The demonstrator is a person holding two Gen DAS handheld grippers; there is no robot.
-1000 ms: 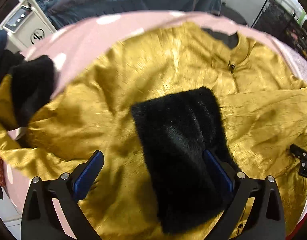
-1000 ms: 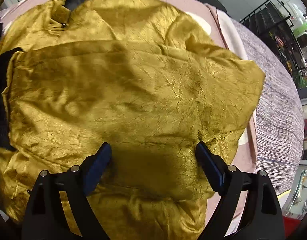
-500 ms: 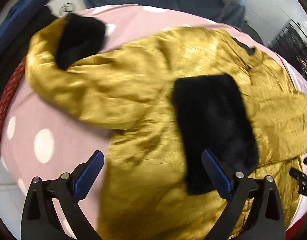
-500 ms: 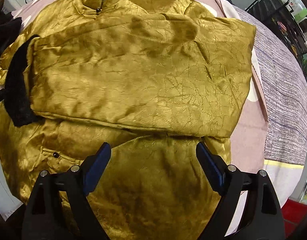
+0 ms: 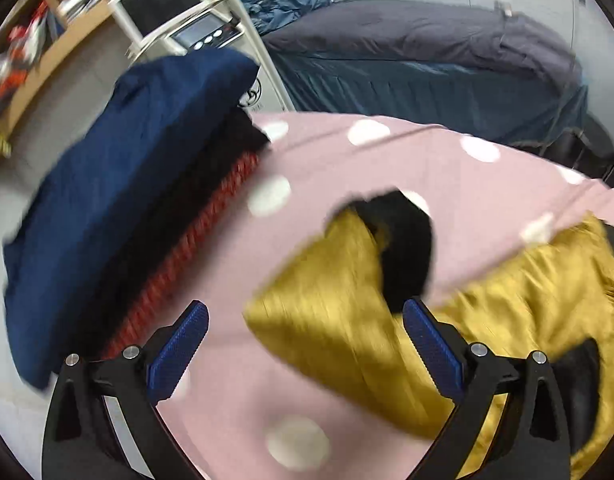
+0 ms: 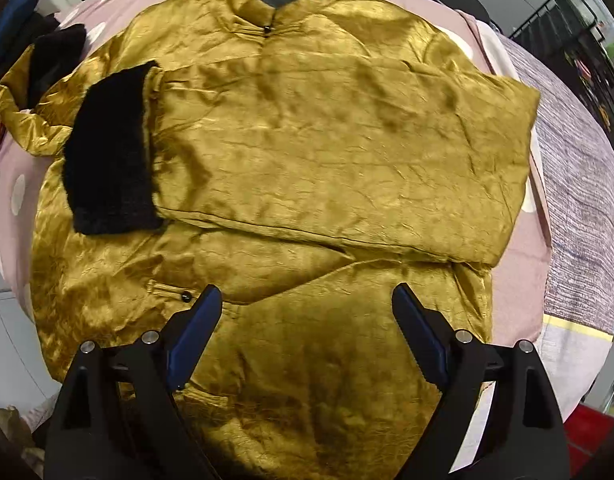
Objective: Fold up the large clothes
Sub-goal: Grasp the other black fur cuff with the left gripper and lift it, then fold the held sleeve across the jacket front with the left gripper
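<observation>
A gold satin jacket [image 6: 307, 140] with black fur cuffs lies front up on a pink polka-dot cloth [image 6: 11, 184]. One sleeve is folded across the chest, its fur cuff [image 6: 107, 152] at the left. The other sleeve [image 5: 327, 312] lies out to the left, bent, with its fur cuff [image 5: 403, 248] at the end. My left gripper [image 5: 303, 328] is open and empty, above that sleeve. My right gripper [image 6: 307, 312] is open and empty, above the jacket's lower front.
A stack of folded clothes, navy on top [image 5: 119, 200], with black and red below, sits at the left edge of the cloth. A bed with a dark cover [image 5: 427, 60] stands behind. A wire rack [image 6: 579, 36] stands at the far right.
My left gripper has swung left, from over the folded sleeve's cuff to the outstretched sleeve. My right gripper has drawn back, so more of the jacket shows.
</observation>
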